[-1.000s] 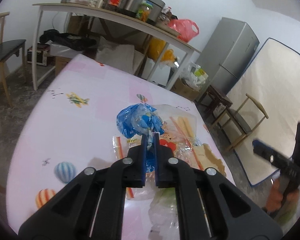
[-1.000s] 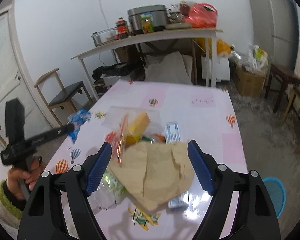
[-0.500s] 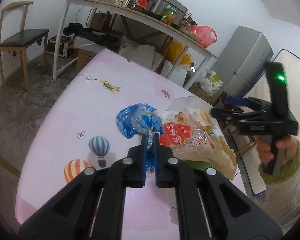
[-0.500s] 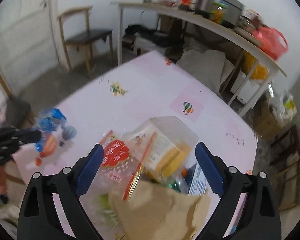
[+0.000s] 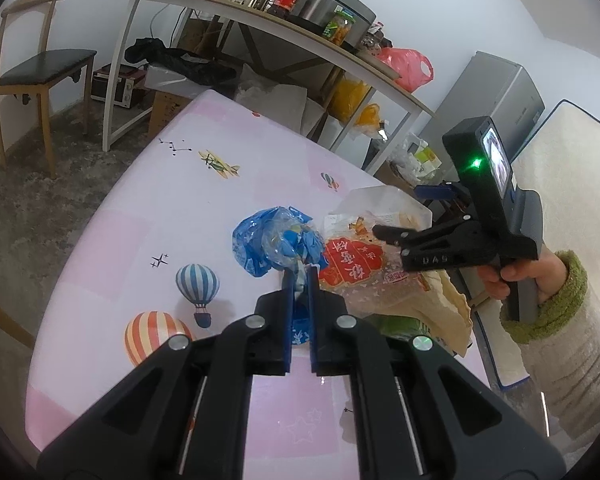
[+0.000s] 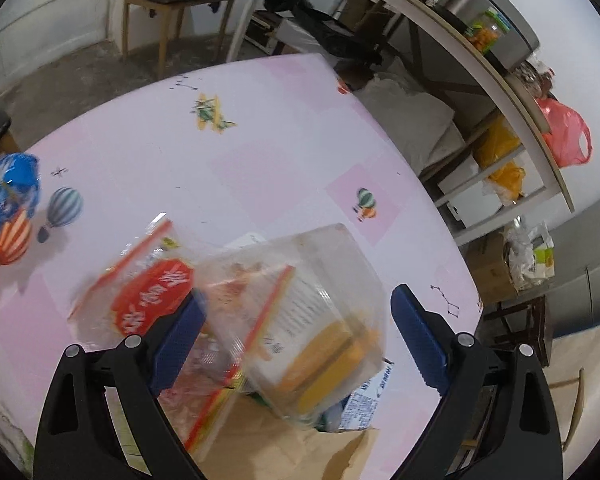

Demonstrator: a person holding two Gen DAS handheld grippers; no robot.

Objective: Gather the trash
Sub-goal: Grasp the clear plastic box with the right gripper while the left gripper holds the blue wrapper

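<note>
On the pink tablecloth (image 5: 140, 220) lies a heap of trash. It holds a red-labelled clear bag (image 5: 352, 268), a clear plastic box (image 6: 308, 312) with yellow pieces inside, and brown paper (image 6: 284, 448). My left gripper (image 5: 299, 276) is shut on a crumpled blue plastic wrapper (image 5: 268, 244), just left of the heap. My right gripper (image 6: 298, 300) hangs open over the heap. The clear box sits between its wide blue pads (image 6: 416, 332), apart from them. In the left wrist view the right gripper (image 5: 410, 212) is held by a hand in a green cuff.
A blue-and-white carton (image 6: 364, 404) pokes out under the clear box. A long shelf table (image 5: 260, 16) with jars and a pot stands behind, a wooden chair (image 5: 40, 64) to the left, and a grey fridge (image 5: 500, 108) and a mattress to the right.
My right gripper has swung in over the heap, rolled and tipped downward, with its jaws a little wider. My left gripper shifted slightly, still holding the blue wrapper.
</note>
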